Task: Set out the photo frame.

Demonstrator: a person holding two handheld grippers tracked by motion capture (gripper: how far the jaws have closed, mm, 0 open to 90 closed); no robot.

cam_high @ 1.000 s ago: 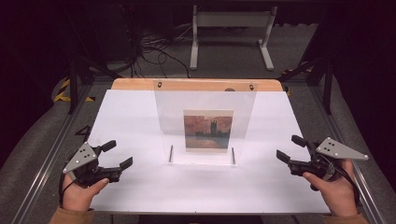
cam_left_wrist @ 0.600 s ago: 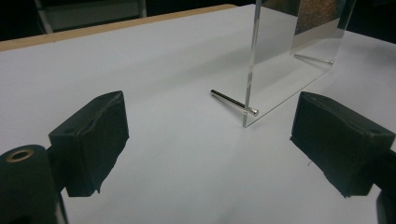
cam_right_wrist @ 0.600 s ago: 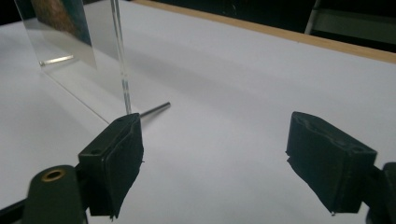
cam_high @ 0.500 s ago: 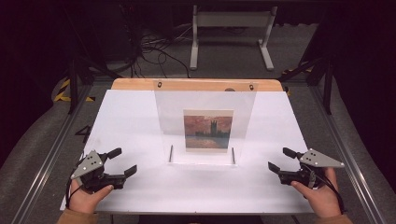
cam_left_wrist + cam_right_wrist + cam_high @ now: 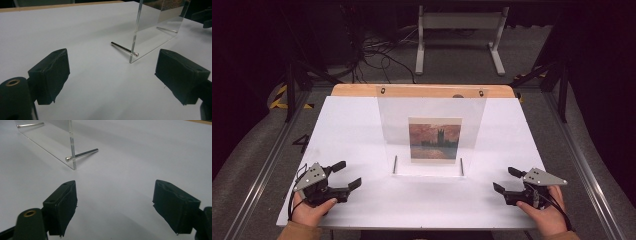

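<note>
The left gripper (image 5: 346,175) rests low at the near left of the white surface (image 5: 362,125), its jaws spread wide and holding nothing. The right gripper (image 5: 507,180) sits at the near right, likewise wide open and empty. Each is gripped by a hand at the near edge, and both point inward toward the middle.

Between them, well apart from both, stands the clear acrylic frame (image 5: 432,107), upright at the centre of the surface, with a picture (image 5: 435,140) of a sunset skyline inside it. Two metal pins (image 5: 395,164) pass through its bottom corners and keep it standing; the left gripper view shows one pin (image 5: 123,48) poking through the panel's near corner (image 5: 133,47), the right gripper view the other (image 5: 81,154).

This looks like the approach stage: nothing is grasped yet. The next move probably calls for bringing both grippers in to the frame's side edges or its pins, closing gently so the thin panel does not tip or slide.

Nothing on the surface blocks the way. Beyond the far edge lie a wooden board (image 5: 422,90), floor cables and a white stand (image 5: 459,20).
</note>
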